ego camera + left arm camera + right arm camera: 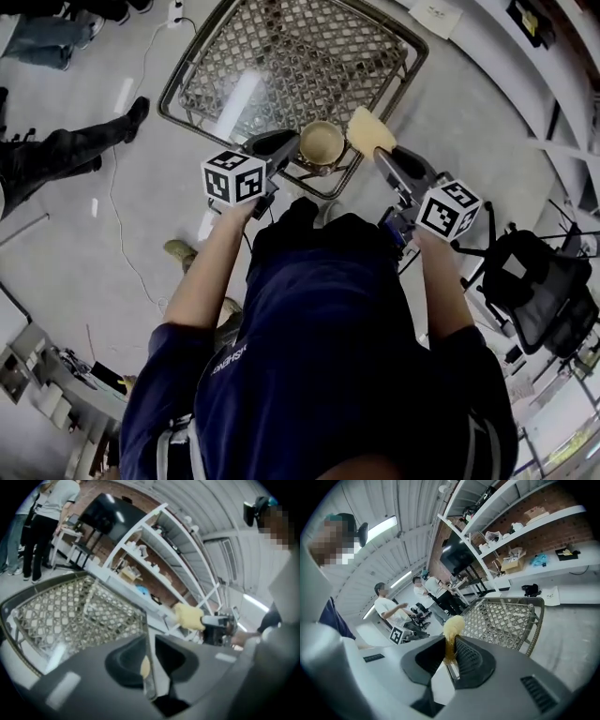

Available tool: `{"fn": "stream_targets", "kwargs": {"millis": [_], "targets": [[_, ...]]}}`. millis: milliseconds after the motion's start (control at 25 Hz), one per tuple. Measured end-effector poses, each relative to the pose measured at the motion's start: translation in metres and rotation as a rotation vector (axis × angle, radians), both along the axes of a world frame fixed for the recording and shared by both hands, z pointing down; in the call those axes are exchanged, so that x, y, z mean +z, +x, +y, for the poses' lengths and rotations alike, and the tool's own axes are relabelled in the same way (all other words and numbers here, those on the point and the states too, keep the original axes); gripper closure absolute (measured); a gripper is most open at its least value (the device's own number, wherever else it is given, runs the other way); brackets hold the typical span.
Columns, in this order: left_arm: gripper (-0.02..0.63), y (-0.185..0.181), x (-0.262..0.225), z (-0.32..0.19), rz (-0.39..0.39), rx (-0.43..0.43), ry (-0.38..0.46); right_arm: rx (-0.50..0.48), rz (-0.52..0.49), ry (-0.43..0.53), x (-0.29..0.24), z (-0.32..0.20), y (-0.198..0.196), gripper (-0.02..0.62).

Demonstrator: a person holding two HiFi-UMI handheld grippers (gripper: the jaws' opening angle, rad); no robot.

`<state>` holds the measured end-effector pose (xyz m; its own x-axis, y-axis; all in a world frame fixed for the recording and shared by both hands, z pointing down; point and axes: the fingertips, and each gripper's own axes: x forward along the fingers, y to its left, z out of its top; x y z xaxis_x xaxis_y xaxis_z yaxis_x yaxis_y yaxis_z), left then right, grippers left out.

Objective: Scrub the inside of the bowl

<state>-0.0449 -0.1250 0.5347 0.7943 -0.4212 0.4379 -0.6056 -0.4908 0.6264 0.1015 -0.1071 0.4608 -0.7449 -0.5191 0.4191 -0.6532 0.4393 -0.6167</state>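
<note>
Left gripper (287,143) has its jaws at a narrow gap with the bowl (322,142) rim between them. Looks like a sliver of space on 1 side, so not really clamping. The bowl sits at the near corner of the woven table (281,66). Right gripper (382,156) is pinching the yellow sponge (370,131), just beside the bowl.
</note>
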Motion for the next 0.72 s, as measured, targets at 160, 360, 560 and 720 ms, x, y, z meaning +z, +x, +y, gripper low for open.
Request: {"fn": "stream_targets", "kwargs": {"millis": [160, 360, 560, 720], "targets": [[0.526, 0.006, 0.033, -0.01, -0.061, 0.06, -0.047, -0.031, 0.061, -0.01, 0.016, 0.0, -0.004, 0.541], [0.492, 0.009, 0.078, -0.017, -0.108, 0.093, -0.114, -0.108, 0.156, -0.003, 0.04, 0.0, -0.01, 0.541], [0.485, 0.016, 0.108, -0.014, -0.166, 0.096, -0.162, -0.18, 0.199, -0.002, 0.052, 0.003, -0.006, 0.541], [0.485, 0.023, 0.134, -0.009, -0.222, 0.104, -0.201, -0.25, 0.24, -0.001, 0.066, 0.003, -0.001, 0.541]]}}
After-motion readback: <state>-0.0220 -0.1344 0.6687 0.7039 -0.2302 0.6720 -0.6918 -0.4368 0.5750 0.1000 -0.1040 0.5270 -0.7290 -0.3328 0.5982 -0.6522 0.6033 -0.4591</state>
